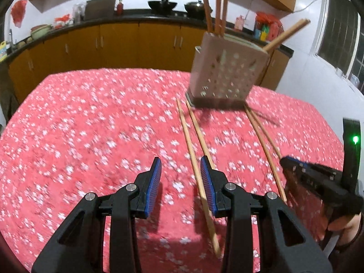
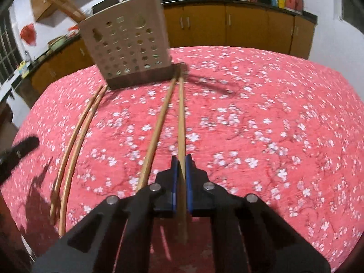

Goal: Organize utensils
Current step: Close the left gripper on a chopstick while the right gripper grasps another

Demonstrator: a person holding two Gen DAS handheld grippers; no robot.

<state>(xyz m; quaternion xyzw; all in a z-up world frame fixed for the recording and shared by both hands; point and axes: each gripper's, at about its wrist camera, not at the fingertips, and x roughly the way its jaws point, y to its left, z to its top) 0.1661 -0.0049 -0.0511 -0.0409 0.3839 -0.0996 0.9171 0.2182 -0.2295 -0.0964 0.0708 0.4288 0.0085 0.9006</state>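
Right black gripper with blue ribbed pads [image 2: 181,159] is clamped on one slim wooden chopstick [image 2: 181,122], long axis running away toward the beige perforated plastic holder [image 2: 127,47]. Left black gripper [image 1: 180,161], jaws parted, hovers empty over the red floral tablecloth [image 1: 91,125]. Only the left view shows chopsticks standing in the holder.

Tablecloth [image 1: 91,136] left half free — chopstick holder [image 1: 223,75] blocks far side.
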